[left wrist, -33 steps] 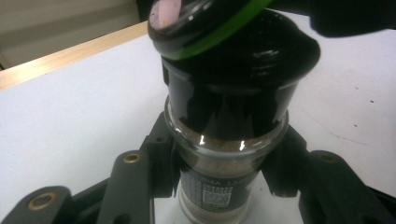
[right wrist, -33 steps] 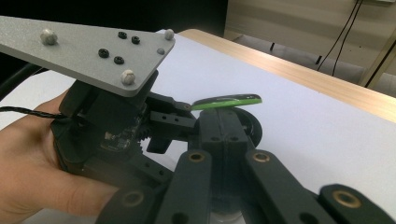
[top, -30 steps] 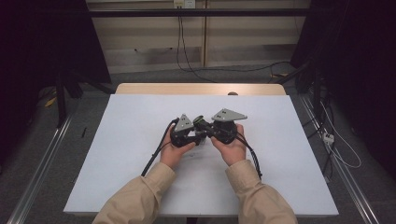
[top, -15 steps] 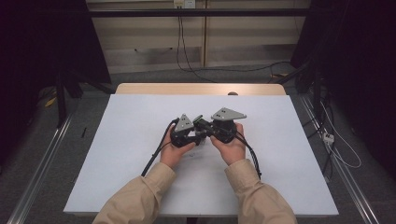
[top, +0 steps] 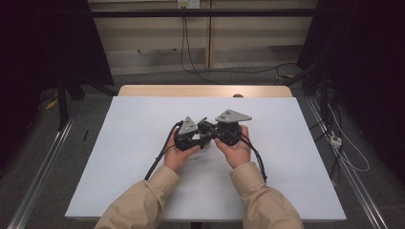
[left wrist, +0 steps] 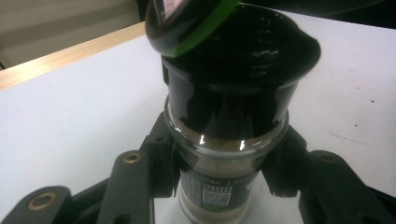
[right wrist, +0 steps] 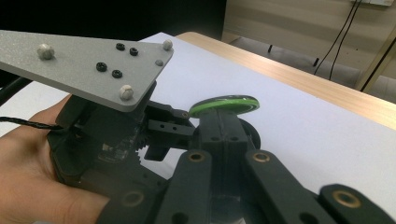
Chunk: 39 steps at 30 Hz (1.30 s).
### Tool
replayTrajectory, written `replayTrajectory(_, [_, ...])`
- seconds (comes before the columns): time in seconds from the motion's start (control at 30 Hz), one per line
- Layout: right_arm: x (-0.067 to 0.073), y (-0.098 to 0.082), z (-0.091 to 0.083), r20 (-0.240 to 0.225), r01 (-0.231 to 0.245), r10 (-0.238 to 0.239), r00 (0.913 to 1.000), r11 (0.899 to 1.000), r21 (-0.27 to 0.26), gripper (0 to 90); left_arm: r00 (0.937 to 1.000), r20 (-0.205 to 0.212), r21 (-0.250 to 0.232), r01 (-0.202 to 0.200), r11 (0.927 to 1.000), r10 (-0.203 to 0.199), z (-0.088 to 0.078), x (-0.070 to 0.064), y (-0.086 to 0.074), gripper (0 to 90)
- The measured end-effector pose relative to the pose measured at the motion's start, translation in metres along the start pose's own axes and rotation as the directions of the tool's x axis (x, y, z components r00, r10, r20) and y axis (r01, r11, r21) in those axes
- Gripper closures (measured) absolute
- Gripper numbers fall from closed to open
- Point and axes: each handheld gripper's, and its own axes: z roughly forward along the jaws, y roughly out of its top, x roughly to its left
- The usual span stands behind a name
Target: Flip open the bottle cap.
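Observation:
A small glass spice jar [left wrist: 219, 186] with a black cap [left wrist: 238, 70] stands between the jaws of my left gripper [left wrist: 222, 163], which is shut on its neck. The cap's flip lid [left wrist: 187, 23], rimmed in green, is tilted up. In the right gripper view that green-rimmed lid [right wrist: 224, 105] sits right at the tips of my right gripper [right wrist: 223, 133], whose jaws are shut on it. In the high view the left gripper [top: 198, 136] and right gripper [top: 212, 131] meet tip to tip at the table's middle, with the lid [top: 202, 120] between them.
A white sheet covers the table [top: 133, 143], with a wooden edge [top: 205, 90] at the far side. Cables trail from both grippers toward the person's sleeves. Dark floor and rails surround the table.

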Motion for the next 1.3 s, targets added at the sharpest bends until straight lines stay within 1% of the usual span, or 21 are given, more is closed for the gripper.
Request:
replayTrajectory(0.73, [0.0001,0.0036,0.0017,-0.004,0.003,-0.003,1.0,1.0,-0.001,90.0,1.0,-0.002,0.001,-0.001,1.0,0.001,0.0001,-0.0004,0.0,53.5])
replayTrajectory(1.3, [0.0003,0.0051,0.0026,0.003,0.006,-0.006,1.0,1.0,-0.002,90.0,1.0,-0.003,0.002,-0.001,1.0,0.001,0.0,-0.0005,0.0,53.5])
